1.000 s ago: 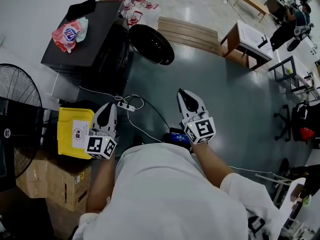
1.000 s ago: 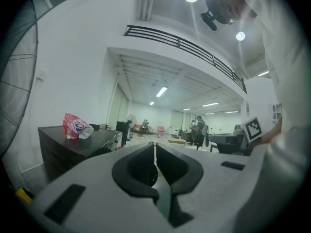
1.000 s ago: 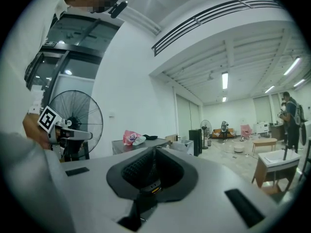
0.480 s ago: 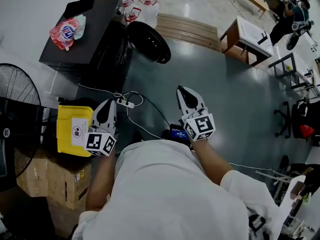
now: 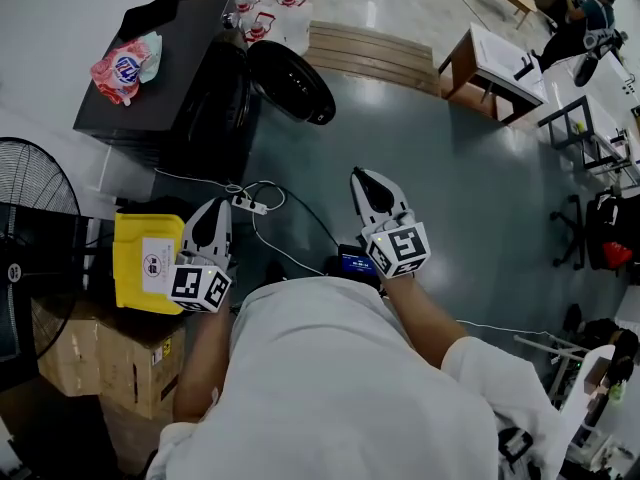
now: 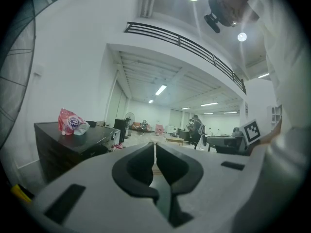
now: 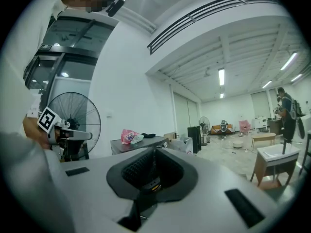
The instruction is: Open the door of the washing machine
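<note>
The black washing machine [image 5: 165,88] stands at the upper left of the head view, its round dark door [image 5: 292,81] swung out to the right of its front. A pink packet [image 5: 122,65] lies on its top. My left gripper [image 5: 212,208] and right gripper [image 5: 368,178] are held level in front of the person, well short of the machine and touching nothing. Both are shut with nothing between the jaws. In the left gripper view the machine [image 6: 73,144] shows beyond the closed left gripper [image 6: 154,147]. The right gripper [image 7: 154,152] also faces the machine [image 7: 141,142].
A standing fan [image 5: 30,228], a yellow box [image 5: 140,258] and cardboard boxes [image 5: 110,353] crowd the left. A power strip [image 5: 250,206] with cables lies on the floor between the grippers. A wooden pallet [image 5: 375,58] and a desk [image 5: 495,68] stand further off.
Both grippers have stayed where they were and remain shut. Only the head view has drifted slightly.
</note>
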Demonstrator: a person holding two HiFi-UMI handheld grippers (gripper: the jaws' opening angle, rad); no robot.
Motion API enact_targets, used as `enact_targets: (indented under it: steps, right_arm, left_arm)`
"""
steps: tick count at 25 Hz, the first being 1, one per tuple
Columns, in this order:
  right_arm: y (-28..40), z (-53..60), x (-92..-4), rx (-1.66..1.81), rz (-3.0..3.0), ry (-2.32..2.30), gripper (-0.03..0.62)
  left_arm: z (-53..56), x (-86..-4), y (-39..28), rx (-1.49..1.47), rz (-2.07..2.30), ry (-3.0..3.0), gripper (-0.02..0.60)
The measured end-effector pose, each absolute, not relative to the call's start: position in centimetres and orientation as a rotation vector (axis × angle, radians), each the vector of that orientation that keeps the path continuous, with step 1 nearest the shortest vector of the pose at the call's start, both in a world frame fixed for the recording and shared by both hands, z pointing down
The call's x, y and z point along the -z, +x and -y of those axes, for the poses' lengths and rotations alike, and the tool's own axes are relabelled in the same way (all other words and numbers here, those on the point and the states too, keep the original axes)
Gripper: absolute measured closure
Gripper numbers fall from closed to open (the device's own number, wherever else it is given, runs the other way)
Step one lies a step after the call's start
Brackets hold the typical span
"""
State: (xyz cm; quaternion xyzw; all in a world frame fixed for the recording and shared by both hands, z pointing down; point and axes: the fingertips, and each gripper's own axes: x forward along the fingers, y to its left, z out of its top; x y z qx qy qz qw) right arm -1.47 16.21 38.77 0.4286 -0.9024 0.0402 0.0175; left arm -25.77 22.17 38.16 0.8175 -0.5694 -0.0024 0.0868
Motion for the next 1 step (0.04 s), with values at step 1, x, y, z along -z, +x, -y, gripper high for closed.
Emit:
enact_targets:
  steps: [1]
  right_arm:
    - [-1.27,-16.09,-38.79,-0.127,2.805,1.331,0.554]
  left_arm:
    - [-22.08,-38.19,-25.57,0.006,1.696,2.435,0.561]
